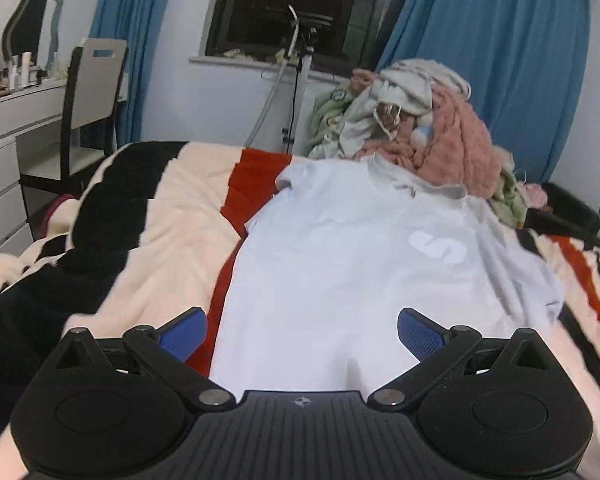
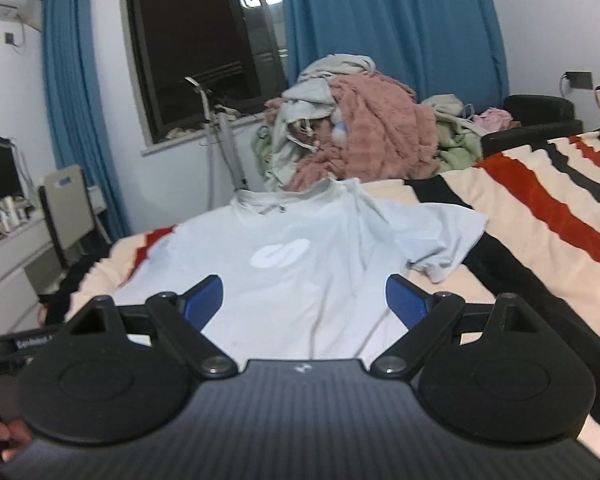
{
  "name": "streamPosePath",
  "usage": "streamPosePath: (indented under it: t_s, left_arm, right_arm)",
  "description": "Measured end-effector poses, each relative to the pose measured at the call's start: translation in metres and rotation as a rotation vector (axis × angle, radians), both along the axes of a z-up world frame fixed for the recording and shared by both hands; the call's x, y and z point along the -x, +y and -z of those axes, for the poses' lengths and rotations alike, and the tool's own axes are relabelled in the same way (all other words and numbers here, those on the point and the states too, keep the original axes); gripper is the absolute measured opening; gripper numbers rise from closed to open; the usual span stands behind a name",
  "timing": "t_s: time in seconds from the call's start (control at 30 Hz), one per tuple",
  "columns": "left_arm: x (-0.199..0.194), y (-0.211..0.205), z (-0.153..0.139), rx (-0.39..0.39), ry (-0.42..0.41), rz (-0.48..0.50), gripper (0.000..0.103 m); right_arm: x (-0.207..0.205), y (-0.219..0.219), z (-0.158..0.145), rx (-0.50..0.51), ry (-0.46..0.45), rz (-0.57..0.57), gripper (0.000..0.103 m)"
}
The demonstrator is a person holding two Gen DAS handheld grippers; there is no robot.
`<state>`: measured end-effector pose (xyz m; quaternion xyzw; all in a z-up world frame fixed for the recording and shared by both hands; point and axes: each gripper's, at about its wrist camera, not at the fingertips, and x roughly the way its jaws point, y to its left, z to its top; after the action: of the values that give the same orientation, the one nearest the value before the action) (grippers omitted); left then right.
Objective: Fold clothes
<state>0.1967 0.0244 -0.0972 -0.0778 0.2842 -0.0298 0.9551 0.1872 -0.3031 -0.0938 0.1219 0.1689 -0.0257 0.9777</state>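
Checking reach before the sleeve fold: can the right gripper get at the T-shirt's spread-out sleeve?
Probably yes. The right gripper is open and empty, and the sleeve lies flat on the blanket with nothing on it or in between.

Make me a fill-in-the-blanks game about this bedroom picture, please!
1. The T-shirt lies flat on a ____ blanket.
2. The curtains are ____.
3. Both grippers, left and right, have their fingers ____.
4. The fluffy ____ garment sits in the pile behind the T-shirt.

Missing words: striped; blue; open; pink
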Motion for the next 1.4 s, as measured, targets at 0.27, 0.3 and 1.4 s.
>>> streamPosePath:
  t_s: [0.27, 0.3, 1.4]
  left_arm:
    - [-0.091, 0.010, 0.021, 0.074, 0.075, -0.080, 0.100]
    - [-0.103, 0.008, 0.022, 0.076, 0.078, -0.086, 0.100]
    - [-0.234, -0.251, 0.091, -0.827, -0.111, 0.373, 0.003]
  right_arm:
    - [-0.023, -0.007, 0.017, -0.052, 0.053, 0.041, 0.090]
    - [-0.027, -0.009, 0.020, -0.059, 0.061, 0.052, 0.090]
    - [-0.098, -0.064, 0.084, -0.219, 0.097, 0.353, 0.090]
